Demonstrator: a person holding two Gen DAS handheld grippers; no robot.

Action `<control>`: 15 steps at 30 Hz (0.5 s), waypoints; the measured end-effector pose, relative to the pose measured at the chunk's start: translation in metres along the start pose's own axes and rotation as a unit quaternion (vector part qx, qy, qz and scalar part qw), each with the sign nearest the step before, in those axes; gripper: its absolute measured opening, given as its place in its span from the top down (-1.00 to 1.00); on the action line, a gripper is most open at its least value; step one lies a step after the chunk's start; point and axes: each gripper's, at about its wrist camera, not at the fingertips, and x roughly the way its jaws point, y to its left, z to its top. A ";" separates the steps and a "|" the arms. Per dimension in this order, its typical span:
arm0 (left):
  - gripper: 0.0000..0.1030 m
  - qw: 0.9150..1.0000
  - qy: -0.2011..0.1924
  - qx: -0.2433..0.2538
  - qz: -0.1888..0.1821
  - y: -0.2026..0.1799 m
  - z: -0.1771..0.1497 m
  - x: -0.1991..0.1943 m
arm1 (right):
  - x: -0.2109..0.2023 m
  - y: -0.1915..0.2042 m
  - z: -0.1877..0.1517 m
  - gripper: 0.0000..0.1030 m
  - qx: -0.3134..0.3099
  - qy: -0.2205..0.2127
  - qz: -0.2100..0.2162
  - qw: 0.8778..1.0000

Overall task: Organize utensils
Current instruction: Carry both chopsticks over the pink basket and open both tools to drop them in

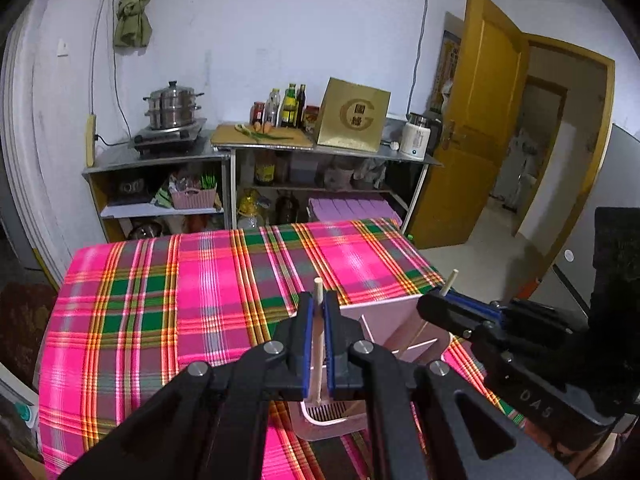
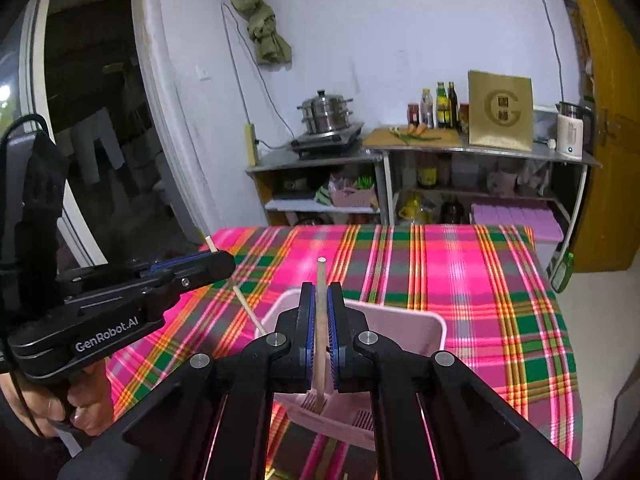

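The left gripper (image 1: 318,344) has its fingers (image 1: 307,344) pinched narrow on a wooden chopstick (image 1: 318,340). The stick stands nearly upright, its lower tip just above or touching the slotted floor of the pink utensil holder (image 1: 384,316). That is probably so it can drop straight into a compartment. The right gripper (image 2: 320,340) clamps a second chopstick (image 2: 320,332) the same way. This one's lower end is inside the holder, over the slots of the compartment nearest the camera. Each gripper shows in the other's view, beside the holder, so both sticks seem meant to go in together. The holder stands on the plaid-covered tabletop (image 1: 160,288), at its near edge.

"GenRobot.AI" is printed on the left gripper's body (image 2: 106,334) and "DAS" on the right's (image 1: 536,404). Beyond the holder, a gold box (image 1: 354,116) on the shelf unit carries a large "G" emblem; its small characters are unreadable.
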 end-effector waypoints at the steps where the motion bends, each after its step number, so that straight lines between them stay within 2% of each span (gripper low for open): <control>1: 0.89 1.000 0.003 -0.001 0.000 0.001 -0.001 0.002 | 0.003 -0.001 -0.002 0.88 0.001 0.003 0.000 1.000; 10: 0.83 1.000 0.013 -0.003 0.007 0.006 -0.007 0.009 | 0.015 -0.008 -0.009 0.88 0.009 0.025 -0.003 1.000; 12: 0.63 1.000 0.011 -0.002 0.010 0.006 -0.008 0.007 | 0.015 -0.009 -0.011 0.88 0.011 0.029 -0.003 1.000; 15: 0.50 1.000 0.005 -0.004 0.012 0.006 -0.012 0.002 | 0.011 -0.008 -0.011 0.85 0.011 0.028 -0.004 1.000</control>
